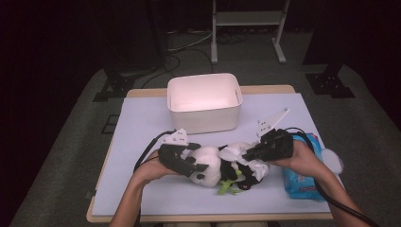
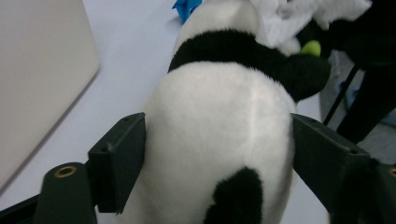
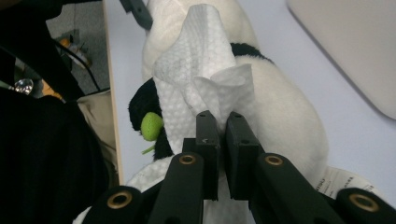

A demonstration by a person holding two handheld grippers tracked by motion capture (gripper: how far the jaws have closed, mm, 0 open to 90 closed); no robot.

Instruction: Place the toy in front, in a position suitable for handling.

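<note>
Left claw (image 2: pixel 219 154) straddles panda (image 1: pixel 222 163) lying lengthwise across table (image 1: pixel 142 118), head leftward.

My right tool (image 1: pixel 251 155) covers the panda's (image 1: pixel 213 165) middle; whether my left tool (image 2: pixel 217 154) touches it, I cannot tell.

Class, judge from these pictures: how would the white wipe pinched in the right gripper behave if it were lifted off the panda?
The wipe is creased and draped over the plush panda, so it would probably hang limp. It looks thin and light. Pinched in the right gripper, its dimpled texture likely resists slipping.
</note>
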